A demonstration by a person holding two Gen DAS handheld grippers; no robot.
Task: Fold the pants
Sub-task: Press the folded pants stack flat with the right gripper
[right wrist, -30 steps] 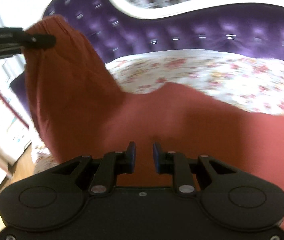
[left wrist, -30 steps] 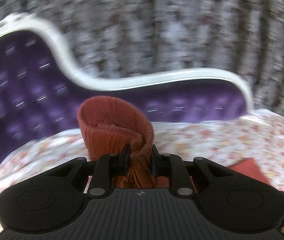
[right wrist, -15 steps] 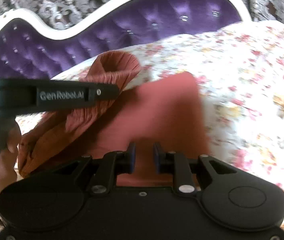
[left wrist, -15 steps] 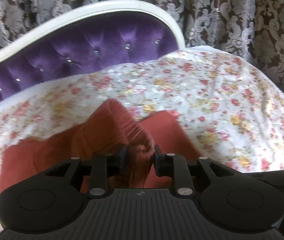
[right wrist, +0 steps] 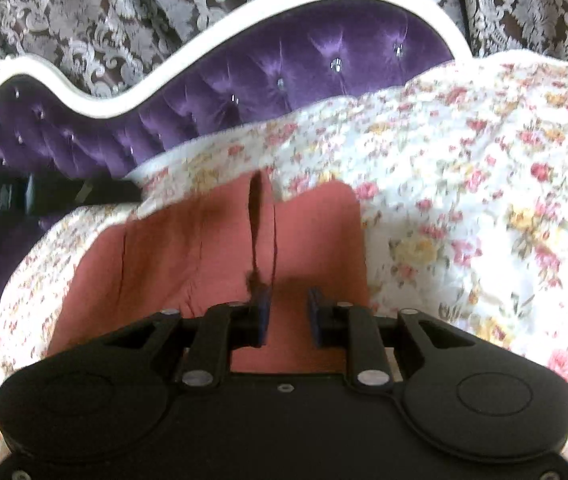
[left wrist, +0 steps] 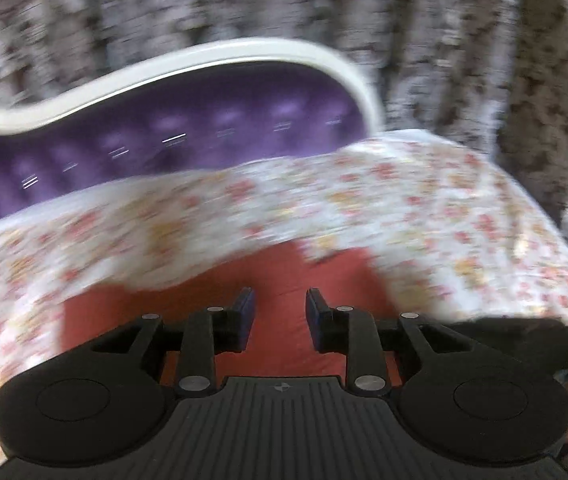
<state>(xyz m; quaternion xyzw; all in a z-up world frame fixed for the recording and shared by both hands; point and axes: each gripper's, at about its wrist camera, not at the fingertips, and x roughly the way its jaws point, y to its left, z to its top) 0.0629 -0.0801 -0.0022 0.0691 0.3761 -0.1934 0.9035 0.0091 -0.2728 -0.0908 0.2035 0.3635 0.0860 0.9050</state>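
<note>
We find the pants point(right wrist: 212, 248) lying on the floral sheet point(right wrist: 483, 184) in the lower centre of both views, folded into a flattish rust-red block with a dark slit between two panels near the upper middle of the right wrist view. The left gripper point(left wrist: 280, 312) has its jaws parted with only cloth visible beyond them, holding nothing. The right gripper point(right wrist: 288, 312) is likewise parted; a thin wisp of fabric or drawstring point(right wrist: 262, 236) rises against its left finger, and we cannot tell whether it is snagged there or merely behind it. In our judgement the step in hand is letting go and settling the fold; done well, both tools lift straight off without dragging the top layer, then press edges square. The fabric reads soft and matte with faint vertical creases. The headboard point(right wrist: 244, 80), upper left, is tufted purple velvet in a curved white frame. The left view is motion-blurred.
</note>
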